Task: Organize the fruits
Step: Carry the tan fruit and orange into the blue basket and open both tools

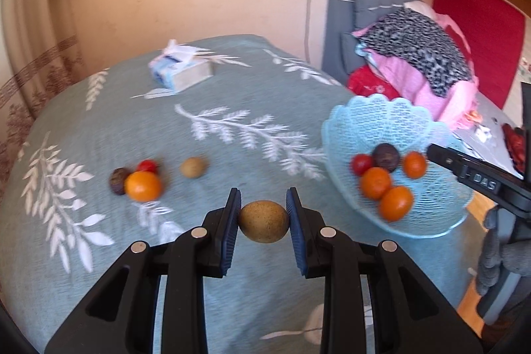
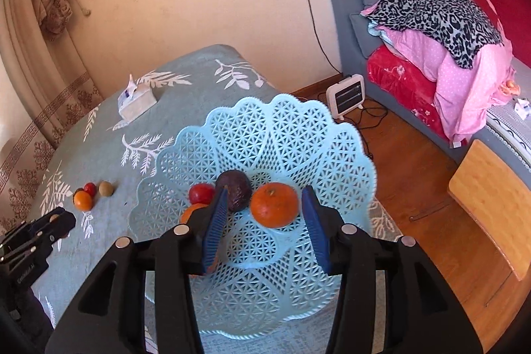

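Observation:
My left gripper [image 1: 264, 219] is shut on a brown kiwi [image 1: 264, 221], held above the teal tablecloth. On the cloth to its left lie an orange [image 1: 143, 185], a red tomato [image 1: 147, 165], a dark passion fruit [image 1: 118, 180] and a second kiwi [image 1: 193, 167]. The light blue lattice basket [image 2: 298, 135] at the table's right edge holds oranges [image 2: 274, 204], a tomato [image 2: 201, 193] and a dark passion fruit [image 2: 234, 189]. My right gripper [image 2: 265, 214] is open and empty above the basket, its fingers either side of an orange.
A tissue box [image 1: 179, 68] sits at the table's far side. Right of the table are wooden floor, a small heater [image 2: 345, 97], a grey sofa with piled bedding [image 2: 438, 32] and a wooden stool [image 2: 494, 204]. A wall and a curtain stand behind.

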`<state>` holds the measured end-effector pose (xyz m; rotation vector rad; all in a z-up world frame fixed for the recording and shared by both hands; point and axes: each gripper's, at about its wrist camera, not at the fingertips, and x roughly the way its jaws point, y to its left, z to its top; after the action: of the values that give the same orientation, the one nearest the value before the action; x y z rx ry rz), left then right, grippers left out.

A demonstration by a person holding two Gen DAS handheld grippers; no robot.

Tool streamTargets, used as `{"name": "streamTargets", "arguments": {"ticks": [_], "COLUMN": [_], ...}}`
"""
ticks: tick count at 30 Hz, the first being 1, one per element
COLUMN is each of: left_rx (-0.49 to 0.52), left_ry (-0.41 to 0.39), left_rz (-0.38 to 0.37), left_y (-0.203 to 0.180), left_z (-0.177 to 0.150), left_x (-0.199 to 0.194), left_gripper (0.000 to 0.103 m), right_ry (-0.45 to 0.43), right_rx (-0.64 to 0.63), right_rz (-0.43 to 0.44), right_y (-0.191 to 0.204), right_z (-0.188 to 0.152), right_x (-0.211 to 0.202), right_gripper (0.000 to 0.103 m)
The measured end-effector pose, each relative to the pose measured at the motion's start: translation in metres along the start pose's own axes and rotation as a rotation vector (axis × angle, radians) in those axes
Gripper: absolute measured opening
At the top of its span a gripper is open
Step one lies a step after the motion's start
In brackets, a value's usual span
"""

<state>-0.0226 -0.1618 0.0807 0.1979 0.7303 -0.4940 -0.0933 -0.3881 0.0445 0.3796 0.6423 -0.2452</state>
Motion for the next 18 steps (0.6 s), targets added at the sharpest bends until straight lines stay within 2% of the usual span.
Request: {"name": "streamTargets", "arguments": {"ticks": [8, 18], "left_rx": [0.05, 0.106], "left_ry": [0.009, 0.057], "left_rz": [-0.121, -0.22], "left_y": [-0.038, -0.08], "left_z": [0.013, 0.015], "left_x": [0.013, 0.033], "left_gripper": [0.029, 0.029], "right_ry": [-0.021, -0.027], "right_rx": [0.034, 0.065], "right_rz": [-0.018, -0.018], "right_y": [-0.011, -0.021], "right_z": [0.002, 0.004], "right_x": [-0.001, -0.001], "right_gripper": [0.047, 0.047]}}
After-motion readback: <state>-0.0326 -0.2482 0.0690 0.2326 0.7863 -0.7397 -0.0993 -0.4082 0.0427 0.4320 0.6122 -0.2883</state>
